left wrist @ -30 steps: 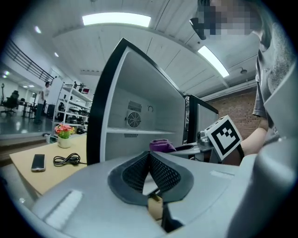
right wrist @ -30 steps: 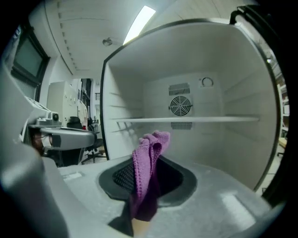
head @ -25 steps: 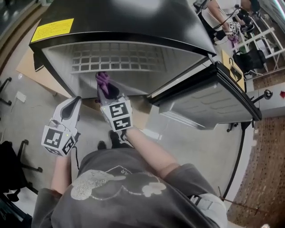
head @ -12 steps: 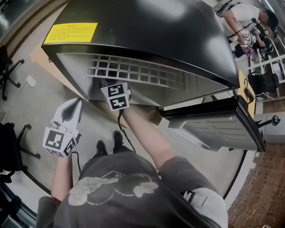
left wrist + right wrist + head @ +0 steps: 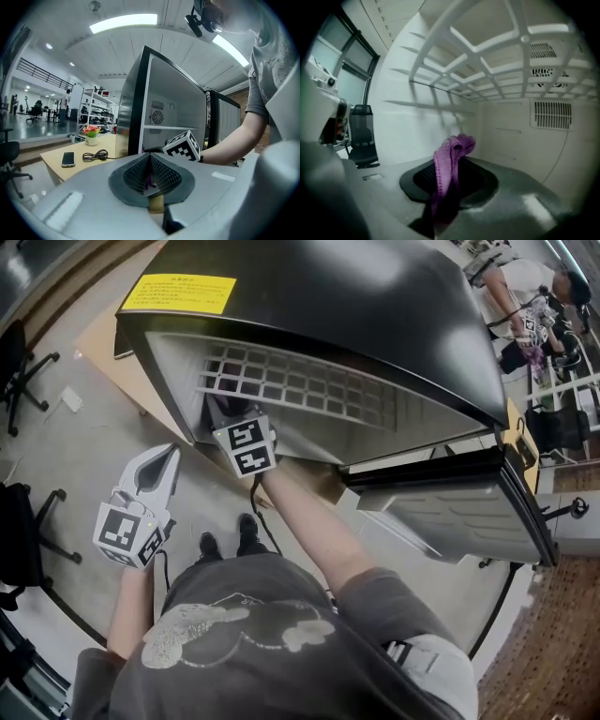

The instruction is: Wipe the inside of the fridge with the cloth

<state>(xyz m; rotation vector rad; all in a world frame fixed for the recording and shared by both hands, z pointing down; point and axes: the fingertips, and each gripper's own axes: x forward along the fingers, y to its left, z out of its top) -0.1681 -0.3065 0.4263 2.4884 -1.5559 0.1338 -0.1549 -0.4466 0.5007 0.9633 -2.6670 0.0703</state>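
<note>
Right gripper (image 5: 452,180): jaws closed on a purple cloth (image 5: 449,157). The cloth is clamped between the pads, and a folded loop of it stands up above the jaws. This gripper is inside the fridge (image 5: 356,306), under the white wire shelf (image 5: 520,38), at the left side of the compartment close to the front opening. The back wall with its vent grilles lies well beyond the cloth. Contact between the cloth and any inner surface cannot be confirmed.

Left gripper (image 5: 150,171): jaws closed together, with nothing gripped. It is held outside the fridge, low and left of the opening, over the floor, and points towards the cabinet's front left corner.

Fridge: black cabinet, white interior, yellow label (image 5: 178,293) on the top near the left rear corner. The door (image 5: 450,507) stands open on the right.

Surroundings: a wooden bench (image 5: 54,161) stands beside the fridge on its left. A phone (image 5: 68,159) lies near the bench's front edge, with a coiled black cable (image 5: 95,154) just beside it. A small flower pot (image 5: 91,136) stands further back.
</note>
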